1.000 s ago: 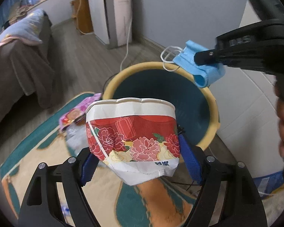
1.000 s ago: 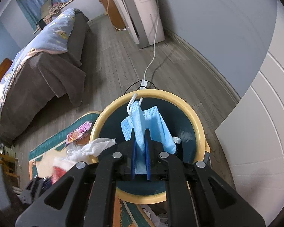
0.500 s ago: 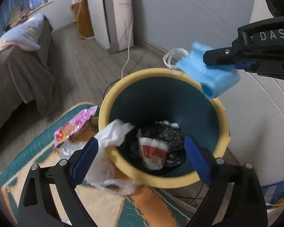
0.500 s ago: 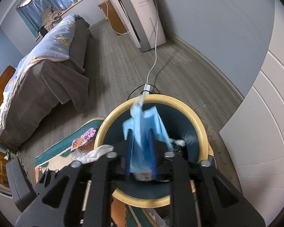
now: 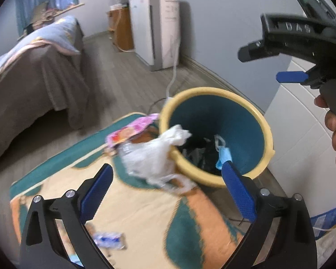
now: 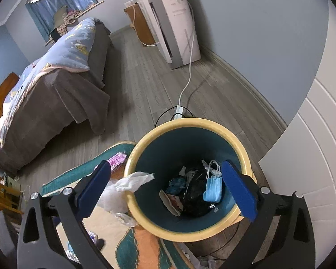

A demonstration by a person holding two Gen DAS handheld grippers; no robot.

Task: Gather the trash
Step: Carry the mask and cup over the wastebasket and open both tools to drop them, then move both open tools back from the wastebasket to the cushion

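Fingers of both grippers stand over a bedroom bin with nothing between them, the drop step of the clean-up seemingly just finished. In the right wrist view, the right gripper [image 6: 165, 192] is opening, its blue pads [image 6: 94, 186] spread to either side of the round teal plastic bin with a yellow rim [image 6: 190, 122]. Inside, at about 3 o'clock on the bin floor, lies a crumpled blue face mask with white ear loops [image 6: 212, 189], touching a black bag; a flattened red-and-white paper cup [image 6: 171, 202] rests at about 7 o'clock. The left gripper [image 5: 168, 192], also opening and empty, hovers over the patterned orange, cream and teal rug [image 5: 145, 215].

Judged from what lies loose, the collecting is not over. A thin white plastic bag [image 5: 154, 154] hangs over the bin's rim at 9 o'clock, half in, half on the rug. Just beyond it, a pink snack wrapper [image 5: 132, 127] sits on the rug beside the bin, and a small clear wrapper with blue print [image 5: 109, 239] lies nearest the left gripper. The next move calls for lowering one open gripper onto one of these and pinching the thin film cleanly off the rug.

Farther off stand a brown-skirted bed [image 6: 51, 98] and a white floor appliance [image 6: 174, 22] against the wall.
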